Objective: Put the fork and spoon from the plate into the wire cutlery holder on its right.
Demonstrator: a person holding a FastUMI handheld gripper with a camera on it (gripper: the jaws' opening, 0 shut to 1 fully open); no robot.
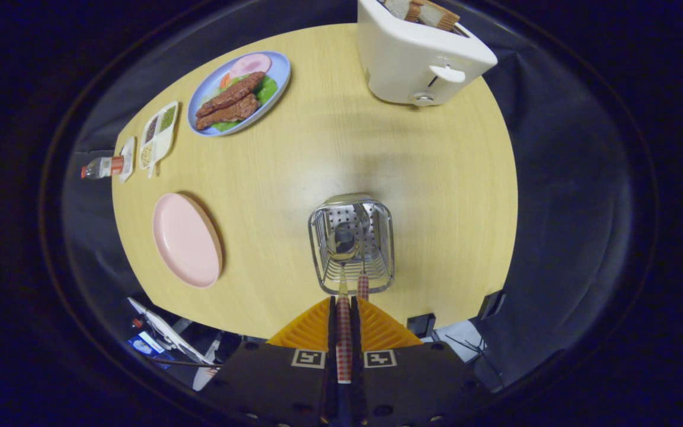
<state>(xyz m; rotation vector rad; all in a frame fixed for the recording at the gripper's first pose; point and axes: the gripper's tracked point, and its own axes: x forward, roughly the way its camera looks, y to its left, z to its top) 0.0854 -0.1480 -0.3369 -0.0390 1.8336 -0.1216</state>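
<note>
Evidently near completion; pink plate [186, 240] at lower left of frame bare of cutlery; wire cutlery holder [351, 244] at centre, to the plate's right, already containing one red-checked handle [363, 286], judged the fork. Gripper [344, 308] at bottom centre, fingers [332, 317] pressed shut on the spoon [342, 249] by its checked handle; bowl lowered inside the holder, just ahead of the fingertips. Remaining, by judgement: release of the spoon and withdrawal; little else outstanding.

No readable text; only coded square markers [309, 358] on hand-held gripper [344, 308].
</note>
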